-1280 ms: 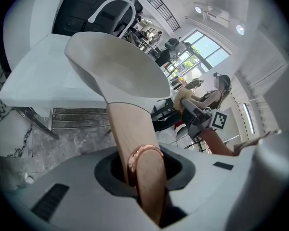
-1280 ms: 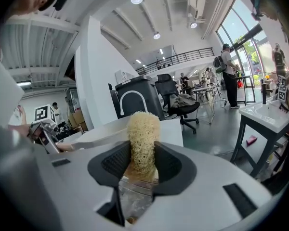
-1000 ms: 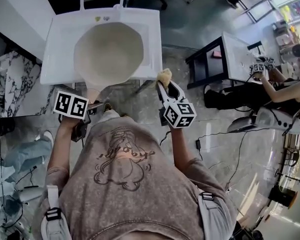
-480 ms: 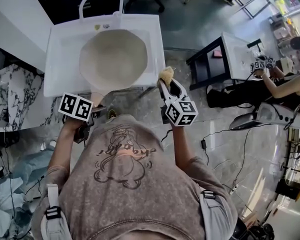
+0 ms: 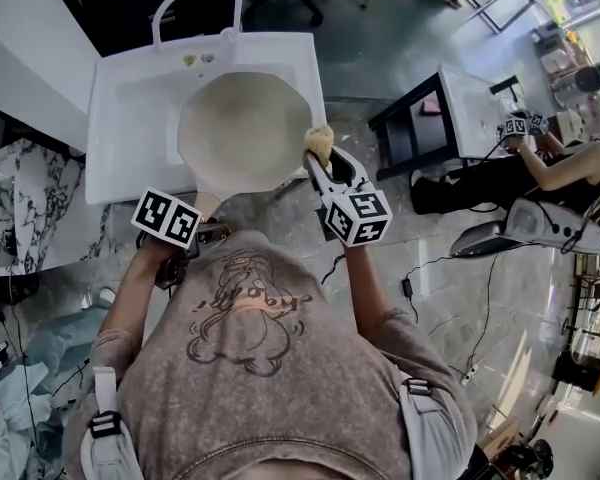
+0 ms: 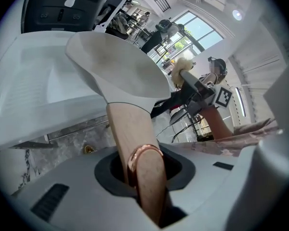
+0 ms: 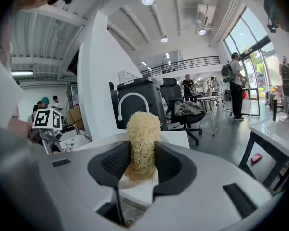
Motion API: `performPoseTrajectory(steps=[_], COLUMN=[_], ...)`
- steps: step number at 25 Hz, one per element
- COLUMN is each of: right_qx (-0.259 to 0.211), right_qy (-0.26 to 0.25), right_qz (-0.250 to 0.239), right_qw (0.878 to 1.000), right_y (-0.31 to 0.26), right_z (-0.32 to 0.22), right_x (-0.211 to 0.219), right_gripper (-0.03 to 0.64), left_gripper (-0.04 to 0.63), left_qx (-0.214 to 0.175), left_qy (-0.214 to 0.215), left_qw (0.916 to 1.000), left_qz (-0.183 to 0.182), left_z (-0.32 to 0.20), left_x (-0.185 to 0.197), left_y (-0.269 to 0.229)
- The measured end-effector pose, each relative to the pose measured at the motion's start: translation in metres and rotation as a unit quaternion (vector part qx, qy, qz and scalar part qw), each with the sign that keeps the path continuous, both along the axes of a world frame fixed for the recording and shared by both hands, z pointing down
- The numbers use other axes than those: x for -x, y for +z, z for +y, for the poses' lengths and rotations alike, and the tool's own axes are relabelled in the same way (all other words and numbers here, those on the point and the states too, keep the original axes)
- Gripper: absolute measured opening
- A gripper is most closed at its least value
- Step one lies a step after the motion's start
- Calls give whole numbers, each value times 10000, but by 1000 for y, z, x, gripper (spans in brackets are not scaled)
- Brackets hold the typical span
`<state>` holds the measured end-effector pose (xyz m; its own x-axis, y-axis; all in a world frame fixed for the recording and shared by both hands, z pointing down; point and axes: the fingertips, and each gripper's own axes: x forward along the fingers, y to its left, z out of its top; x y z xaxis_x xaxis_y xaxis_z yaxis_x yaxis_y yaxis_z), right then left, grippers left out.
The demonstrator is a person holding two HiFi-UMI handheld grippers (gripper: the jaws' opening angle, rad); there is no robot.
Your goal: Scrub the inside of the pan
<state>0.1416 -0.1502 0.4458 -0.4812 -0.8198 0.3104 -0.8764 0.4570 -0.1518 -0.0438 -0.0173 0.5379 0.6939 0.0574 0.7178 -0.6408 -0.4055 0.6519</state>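
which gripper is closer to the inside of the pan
Right. The right gripper, jaws shut on the scrubber, is at the right rim of the pan; the left gripper is back from the bowl, jaws shut on the handle.

Cream pan (image 5: 245, 128) reaches out ahead of the left claw (image 5: 198, 226), which clamps its wooden handle (image 6: 130, 138). Straw-coloured fibrous scrubber (image 5: 320, 140) stands pinched in the right claw (image 5: 322, 158), at the pan's right rim.
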Motion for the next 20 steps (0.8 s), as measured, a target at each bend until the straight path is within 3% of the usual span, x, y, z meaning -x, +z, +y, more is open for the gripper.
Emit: performPoseTrajectory(steps=[9,20], right_qx=[-310,37], right_qy=[-1077,-2130], right_qz=[428,1125], right_qw=[9928,9705], right_y=[-15,41], right_z=[-30,-42], right_x=[58,115], right_gripper=[160,160], left_gripper=[97,97], left_qx=[47,104], left_qy=[614,1365], left_qw=[9980,9904], left_qz=[-138,-209], left_z=[7,18], left_x=[-17,-40], left_y=[5,17])
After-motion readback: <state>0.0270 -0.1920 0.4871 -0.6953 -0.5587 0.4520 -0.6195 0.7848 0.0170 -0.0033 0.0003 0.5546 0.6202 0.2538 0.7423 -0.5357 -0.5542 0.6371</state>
